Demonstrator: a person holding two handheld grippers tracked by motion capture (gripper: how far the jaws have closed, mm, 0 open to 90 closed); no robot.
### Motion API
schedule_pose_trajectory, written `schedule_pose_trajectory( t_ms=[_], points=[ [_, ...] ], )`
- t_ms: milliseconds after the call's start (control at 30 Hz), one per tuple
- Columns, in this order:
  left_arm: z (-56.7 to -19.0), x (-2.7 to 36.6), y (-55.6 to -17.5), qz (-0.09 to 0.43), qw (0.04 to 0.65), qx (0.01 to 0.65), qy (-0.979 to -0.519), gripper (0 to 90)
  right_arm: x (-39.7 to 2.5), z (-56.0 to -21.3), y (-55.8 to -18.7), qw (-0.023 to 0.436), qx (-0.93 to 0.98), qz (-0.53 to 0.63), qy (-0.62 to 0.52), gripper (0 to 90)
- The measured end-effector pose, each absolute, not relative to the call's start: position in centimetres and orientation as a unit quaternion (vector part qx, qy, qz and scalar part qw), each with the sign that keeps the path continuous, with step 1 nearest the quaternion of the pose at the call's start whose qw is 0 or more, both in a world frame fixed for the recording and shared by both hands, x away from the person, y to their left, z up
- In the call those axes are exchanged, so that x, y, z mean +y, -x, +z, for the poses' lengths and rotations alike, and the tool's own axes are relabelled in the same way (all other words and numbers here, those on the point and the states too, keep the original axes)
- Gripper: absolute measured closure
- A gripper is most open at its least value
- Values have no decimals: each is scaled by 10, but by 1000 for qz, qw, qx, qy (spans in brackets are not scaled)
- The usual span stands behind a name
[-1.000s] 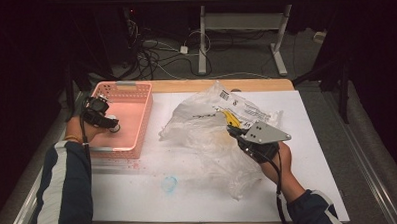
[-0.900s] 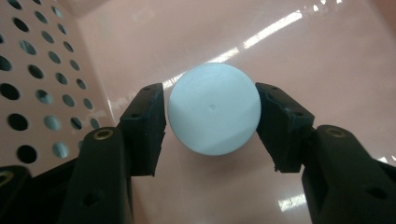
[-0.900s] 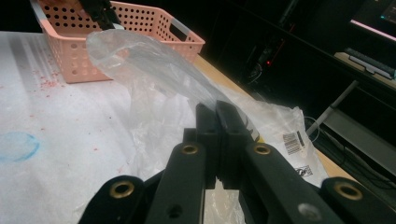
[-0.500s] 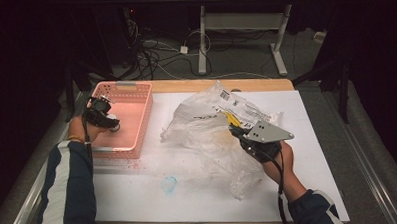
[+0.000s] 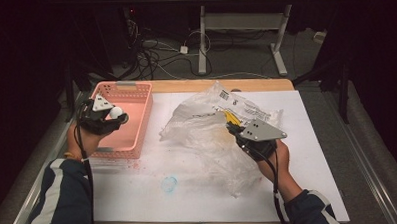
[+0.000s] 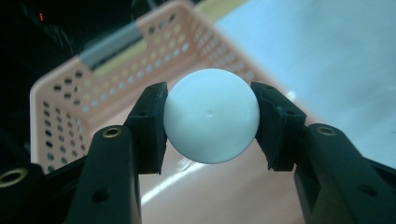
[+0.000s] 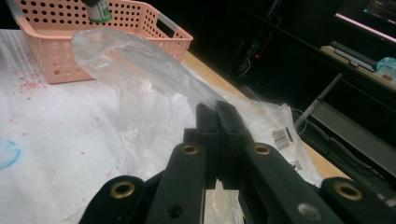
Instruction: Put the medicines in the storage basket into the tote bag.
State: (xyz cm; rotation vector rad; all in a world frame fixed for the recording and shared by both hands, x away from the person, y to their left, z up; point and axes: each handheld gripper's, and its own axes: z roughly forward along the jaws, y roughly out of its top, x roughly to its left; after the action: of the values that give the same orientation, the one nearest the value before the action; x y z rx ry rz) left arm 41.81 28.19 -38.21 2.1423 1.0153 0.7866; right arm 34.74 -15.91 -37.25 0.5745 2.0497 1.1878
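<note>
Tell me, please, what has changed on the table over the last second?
Very little. The left gripper has crept slightly toward the person's side above the pink basket, with the white ball pinched between its jaws as before. The right gripper remains shut on the clear plastic bag, holding a fold of it up off the white table cover. The bag and basket lie as they did.

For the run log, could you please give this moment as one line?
left tool: shut on white ball, over pink basket | right tool: shut on clear plastic bag
</note>
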Motion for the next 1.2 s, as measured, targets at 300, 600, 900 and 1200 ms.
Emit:
schedule_pose_trajectory(
  t_ms=[300, 600, 900, 1200],
  points=[
    [-379, 253, -347, 320, 391, 313, -804, 485, -160, -372, -349, 346, 785, 454, -240, 900],
    [-379, 227, -320, 320, 420, 276, -803, 486, -158, -375, -349, 339, 790, 451, -241, 900],
    [-381, 163, -301, 307, 428, 172, -832, 486, -156, -378, -350, 331, 789, 455, -249, 900],
    [-412, 94, -320, 294, 395, 114, -863, 485, -155, -381, -352, 317, 786, 468, -250, 900]
  ],
)
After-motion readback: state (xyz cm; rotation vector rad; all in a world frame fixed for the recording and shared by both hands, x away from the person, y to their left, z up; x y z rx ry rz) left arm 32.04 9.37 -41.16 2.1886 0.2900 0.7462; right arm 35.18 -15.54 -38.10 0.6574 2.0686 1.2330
